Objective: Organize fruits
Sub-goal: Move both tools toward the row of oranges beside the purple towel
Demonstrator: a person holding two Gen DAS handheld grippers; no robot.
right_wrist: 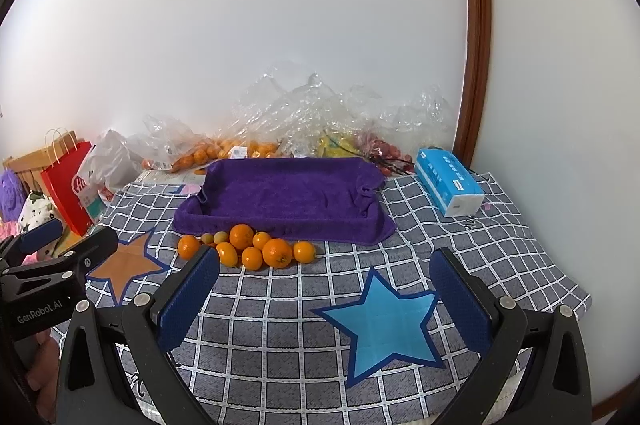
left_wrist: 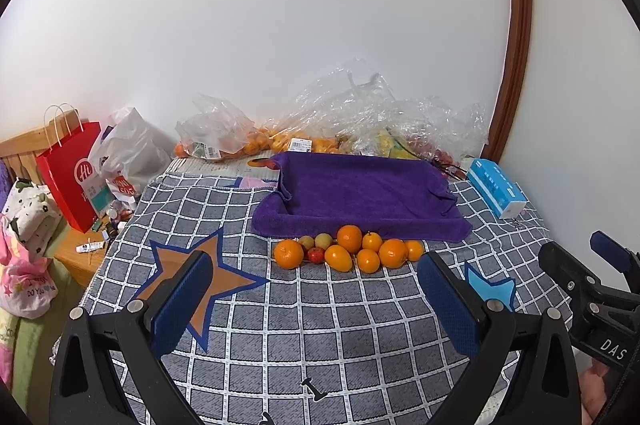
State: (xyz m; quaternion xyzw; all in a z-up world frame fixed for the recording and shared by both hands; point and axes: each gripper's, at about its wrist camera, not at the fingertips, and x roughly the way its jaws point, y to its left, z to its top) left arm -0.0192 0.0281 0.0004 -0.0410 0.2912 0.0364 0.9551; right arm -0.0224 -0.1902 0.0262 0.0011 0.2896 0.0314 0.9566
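Since both the left gripper (left_wrist: 316,305) and right gripper (right_wrist: 324,301) have their jaws wide and empty, nothing's grabbed yet. The fruits (left_wrist: 348,251) sit bunched ahead of the jaws, touching the purple towel tray (left_wrist: 360,193). My worry: nudging one orange could send its neighbours rolling across the checked cloth (left_wrist: 320,337).

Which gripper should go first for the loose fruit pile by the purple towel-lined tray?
Left, probably. The left gripper points almost straight at the pile of small oranges, jaws open. The right gripper sees them off to its left, past one finger.
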